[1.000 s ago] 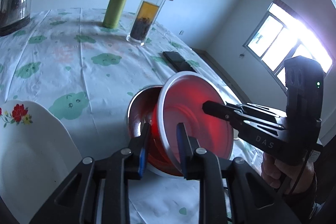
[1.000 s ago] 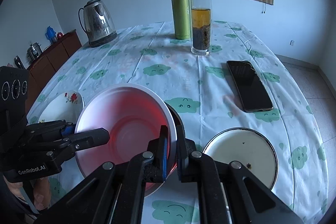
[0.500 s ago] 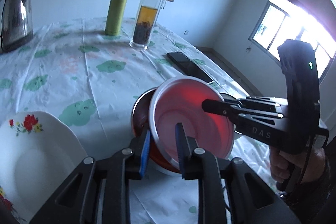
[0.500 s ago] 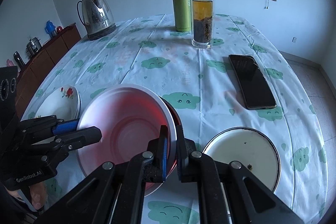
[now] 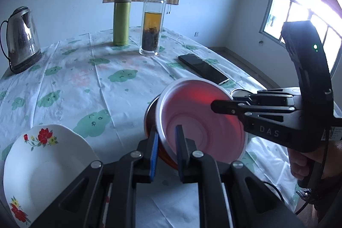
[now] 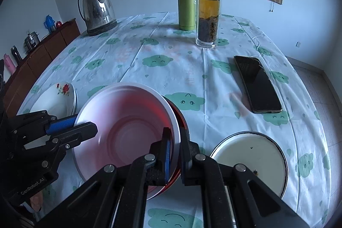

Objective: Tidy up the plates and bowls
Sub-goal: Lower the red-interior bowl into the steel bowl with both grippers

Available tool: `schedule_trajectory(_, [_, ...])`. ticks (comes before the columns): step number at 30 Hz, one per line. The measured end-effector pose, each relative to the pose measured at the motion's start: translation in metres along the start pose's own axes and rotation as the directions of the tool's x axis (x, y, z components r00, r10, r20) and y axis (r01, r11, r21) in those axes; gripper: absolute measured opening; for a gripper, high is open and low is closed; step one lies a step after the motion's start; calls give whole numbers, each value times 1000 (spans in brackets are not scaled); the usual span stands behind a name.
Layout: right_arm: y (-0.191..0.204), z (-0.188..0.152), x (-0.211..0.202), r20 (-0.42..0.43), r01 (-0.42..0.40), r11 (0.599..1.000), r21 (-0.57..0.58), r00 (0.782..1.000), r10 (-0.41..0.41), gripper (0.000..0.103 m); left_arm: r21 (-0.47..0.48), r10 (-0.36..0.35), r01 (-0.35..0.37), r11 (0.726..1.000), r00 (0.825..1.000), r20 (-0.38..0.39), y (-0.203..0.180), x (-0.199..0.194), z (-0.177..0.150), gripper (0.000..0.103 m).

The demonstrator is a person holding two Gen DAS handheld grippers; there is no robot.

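Note:
A red bowl with a pale inside (image 5: 198,119) (image 6: 128,131) is held tilted above the table by both grippers. My left gripper (image 5: 166,138) is shut on its near rim; it shows at the left in the right wrist view (image 6: 85,123). My right gripper (image 6: 175,142) is shut on the opposite rim; it shows at the right in the left wrist view (image 5: 215,105). Behind the bowl, a dark metal bowl edge (image 5: 149,112) (image 6: 179,112) shows, nested against it. A white floral plate (image 5: 42,161) (image 6: 57,99) lies at the left. A white metal-rimmed plate (image 6: 250,157) lies at the right.
A black phone (image 6: 256,84) (image 5: 203,67) lies on the cloud-print tablecloth (image 6: 162,61). A glass tea bottle (image 6: 208,8) (image 5: 152,20) and a green flask (image 6: 187,4) (image 5: 121,20) stand at the far side, a steel kettle (image 6: 97,10) (image 5: 20,40) at the far left. A wooden sideboard (image 6: 38,52) stands beyond the table.
Both grippers have lifted the red bowl higher above the table, still gripping opposite rims. More of the table and the floral plate has come into view.

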State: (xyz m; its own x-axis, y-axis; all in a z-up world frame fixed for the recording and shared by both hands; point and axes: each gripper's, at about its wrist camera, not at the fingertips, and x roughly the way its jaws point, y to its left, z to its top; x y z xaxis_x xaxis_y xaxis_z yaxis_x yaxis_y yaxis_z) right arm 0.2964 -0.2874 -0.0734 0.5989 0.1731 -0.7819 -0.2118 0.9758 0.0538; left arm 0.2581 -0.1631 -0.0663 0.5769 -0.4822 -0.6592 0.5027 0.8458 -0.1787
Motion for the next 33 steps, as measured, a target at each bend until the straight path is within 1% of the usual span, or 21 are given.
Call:
schedule_trajectory(7, [4, 0, 3, -1, 22, 999, -28, 1000, -22, 9, -12, -11, 11, 1000, 1000, -1, 2, 0, 1, 12])
schedule_trajectory(19, [10, -1, 4, 1, 49, 996, -69, 999, -49, 10, -6, -4, 4, 1000, 1000, 4, 2, -2, 1, 12])
schedule_trajectory(33, [10, -1, 4, -1, 51, 996, -72, 999, -51, 11, -6, -4, 4, 1000, 1000, 4, 2, -2, 1, 12])
